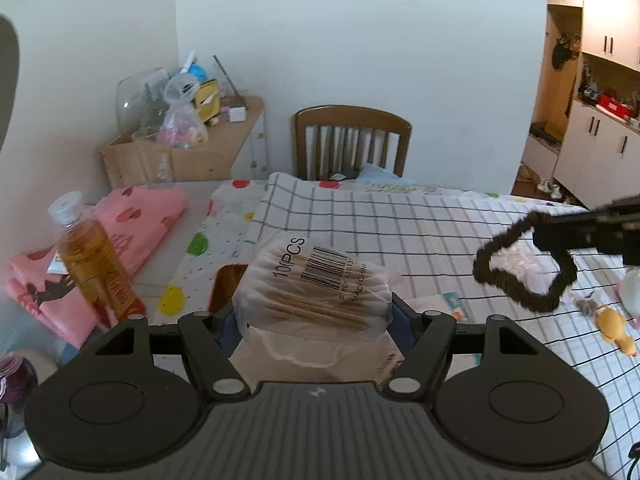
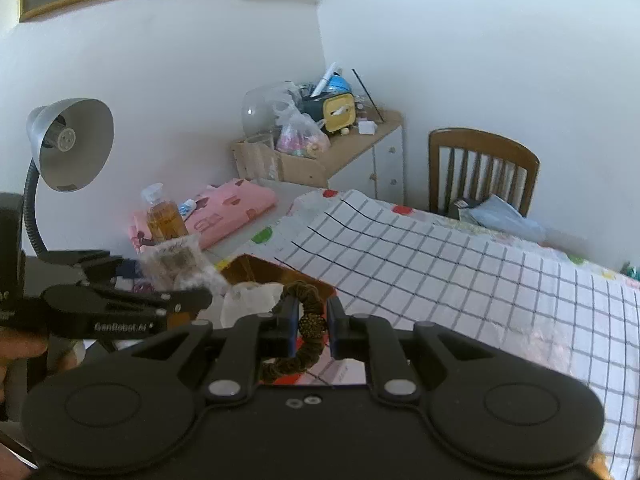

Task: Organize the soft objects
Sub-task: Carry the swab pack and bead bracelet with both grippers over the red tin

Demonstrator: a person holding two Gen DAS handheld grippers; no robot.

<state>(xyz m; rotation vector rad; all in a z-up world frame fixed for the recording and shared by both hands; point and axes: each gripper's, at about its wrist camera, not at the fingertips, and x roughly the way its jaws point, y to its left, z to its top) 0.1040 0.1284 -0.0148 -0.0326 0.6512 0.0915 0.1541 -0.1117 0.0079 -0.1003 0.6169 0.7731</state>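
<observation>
Cotton-swab pack (image 1: 314,288) pinched in left gripper (image 1: 316,314) (light, crinkly); limp scrunchie (image 2: 310,322) clamped in right gripper (image 2: 313,326) mid-loop.

1. the left gripper (image 1: 316,316) and right gripper (image 2: 313,326) are matt black plastic.
2. the cotton swab pack (image 1: 316,284) is a glossy clear plastic bag over pale wooden sticks.
3. the scrunchie (image 2: 306,332) is dark, rough, ruched cloth.
4. the checked cloth (image 2: 460,264) on the counter looks soft and matt.
5. the bottle (image 1: 94,264) is clear, shiny plastic.
6. the chair (image 2: 482,168) is brown varnished wood.
7. the lamp shade (image 2: 72,144) looks like smooth grey metal.
</observation>
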